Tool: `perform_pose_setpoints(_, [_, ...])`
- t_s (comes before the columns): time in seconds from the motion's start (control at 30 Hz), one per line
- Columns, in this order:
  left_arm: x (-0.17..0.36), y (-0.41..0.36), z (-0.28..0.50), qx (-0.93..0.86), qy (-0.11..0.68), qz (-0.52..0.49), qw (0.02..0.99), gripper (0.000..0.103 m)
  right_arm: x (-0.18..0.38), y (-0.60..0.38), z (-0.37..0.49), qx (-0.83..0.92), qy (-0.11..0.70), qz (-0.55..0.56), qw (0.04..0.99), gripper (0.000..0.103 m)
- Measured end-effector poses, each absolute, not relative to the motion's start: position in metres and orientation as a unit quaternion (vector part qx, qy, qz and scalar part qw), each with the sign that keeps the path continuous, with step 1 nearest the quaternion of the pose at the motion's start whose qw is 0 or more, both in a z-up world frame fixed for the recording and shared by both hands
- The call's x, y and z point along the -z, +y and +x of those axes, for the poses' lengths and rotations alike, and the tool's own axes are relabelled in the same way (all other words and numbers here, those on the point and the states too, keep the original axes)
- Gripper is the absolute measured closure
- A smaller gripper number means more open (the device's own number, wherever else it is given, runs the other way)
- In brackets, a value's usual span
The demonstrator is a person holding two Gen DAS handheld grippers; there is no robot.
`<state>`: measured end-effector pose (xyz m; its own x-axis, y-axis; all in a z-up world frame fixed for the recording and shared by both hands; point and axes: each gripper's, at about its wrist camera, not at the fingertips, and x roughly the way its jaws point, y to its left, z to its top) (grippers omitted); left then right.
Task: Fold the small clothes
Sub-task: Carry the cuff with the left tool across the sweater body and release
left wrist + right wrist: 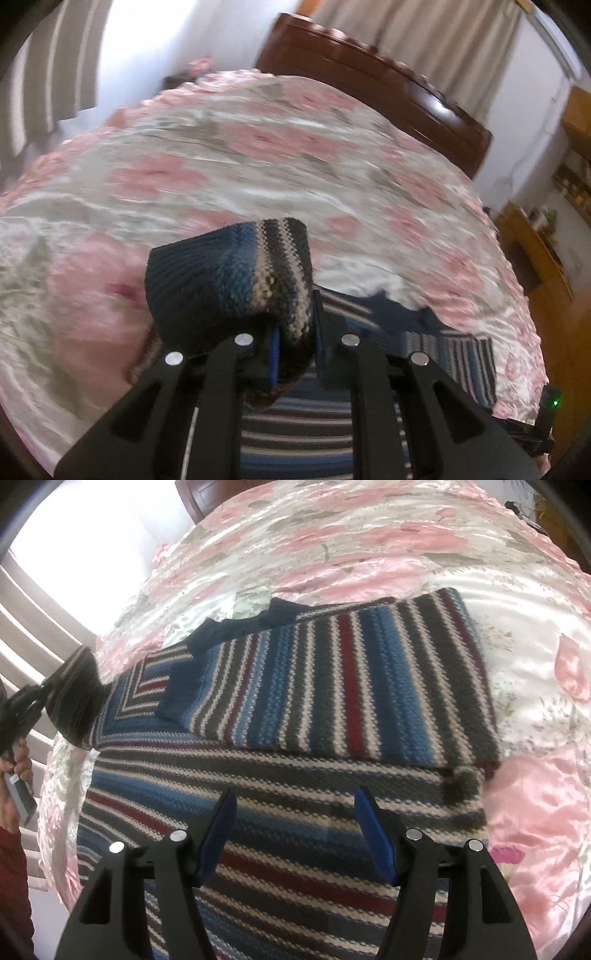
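While the striped sweater point(332, 686) lies flat on the bed point(535, 635), its left sleeve cuff point(236, 280) is up off the cover, clamped between the left gripper point(295, 354) fingers. Cuff end points away from the left camera, toward the headboard point(369, 77); the rest of that sleeve hangs down past the fingers. In the right wrist view the same gripper shows at far left, blurred, with a hand point(18, 768) on its grip.

Right gripper point(295, 834) hovers over the lower body of the sweater, fingers point(376, 834) spread apart, nothing between them.

Sweater layout from the right wrist view: one panel is already folded across the top, its stripes running roughly toward and away from the camera; stripes on the layer beneath run left-right. Navy collar point(243, 627) sits at the far-left edge of the fold. Folded panel's right edge ends near the garment's right side.

Open floral cover on the far and right sides; left side of the bed edge is close to the sweater.
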<state>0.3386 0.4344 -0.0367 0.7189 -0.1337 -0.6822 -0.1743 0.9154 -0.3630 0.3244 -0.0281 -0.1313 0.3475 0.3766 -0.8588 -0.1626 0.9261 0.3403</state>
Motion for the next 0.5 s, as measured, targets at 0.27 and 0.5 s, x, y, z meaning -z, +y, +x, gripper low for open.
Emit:
perform_pose_setpoints(0.27, [0.047,0.327,0.361,0.059,0.387,-0.193,0.9,0.09,0.142,-0.055,0.317,-0.159,0.547,0.119,0.813,0.036])
perform_pose_setpoints(0.5, [0.089,0.264,0.371,0.079,0.417,-0.186,0.886,0.09,0.153,-0.068,0.314,-0.159,0.55,0.131,0.809,0.036])
